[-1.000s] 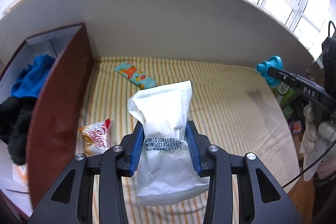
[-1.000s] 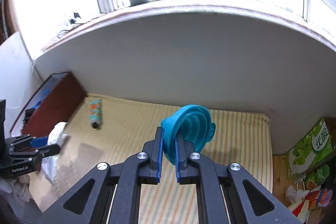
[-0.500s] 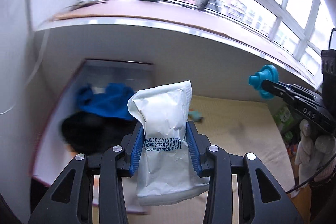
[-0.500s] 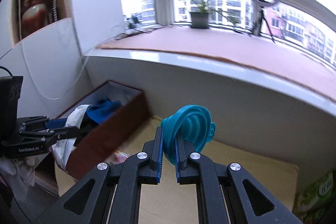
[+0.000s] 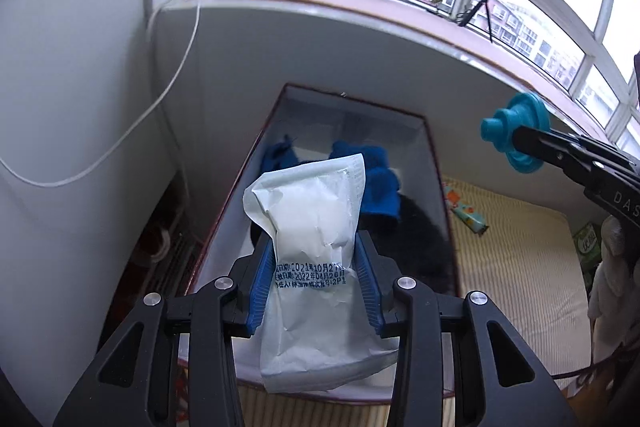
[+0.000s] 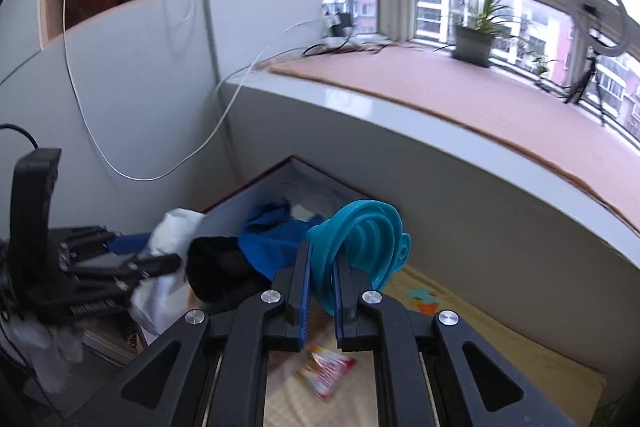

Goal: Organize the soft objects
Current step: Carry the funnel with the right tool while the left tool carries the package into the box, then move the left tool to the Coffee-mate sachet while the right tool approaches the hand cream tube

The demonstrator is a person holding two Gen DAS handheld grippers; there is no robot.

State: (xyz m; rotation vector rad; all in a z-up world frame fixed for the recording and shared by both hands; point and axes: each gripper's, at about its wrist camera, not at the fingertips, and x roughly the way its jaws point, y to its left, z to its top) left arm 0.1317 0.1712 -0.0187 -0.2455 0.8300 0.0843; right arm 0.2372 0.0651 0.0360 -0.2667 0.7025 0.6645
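Note:
My left gripper (image 5: 316, 263) is shut on a white crinkled packet (image 5: 316, 227) printed with dates, and hangs over the near end of a long brown box (image 5: 434, 163). Inside the box lie a blue cloth (image 5: 380, 183) and something black and fuzzy (image 5: 420, 239). My right gripper (image 6: 320, 279) is shut on the rim of a teal collapsible funnel (image 6: 364, 239); the funnel (image 5: 516, 131) also shows at the right of the left wrist view, level with the box's far right corner. From the right wrist view the left gripper (image 6: 160, 261) with the white packet (image 6: 172, 231) sits at the box's left side.
A striped yellow mat (image 5: 520, 267) lies right of the box, with a colourful wrapped bar (image 5: 468, 215) near the box wall and a red-and-white snack packet (image 6: 328, 371) lower down. A white wall and a window ledge (image 6: 460, 95) with a potted plant stand behind. A white cable (image 5: 120, 143) hangs at left.
Both grippers have swung left from above the mat to the brown box, each still holding its object. The box interior now fills the middle of the left wrist view.

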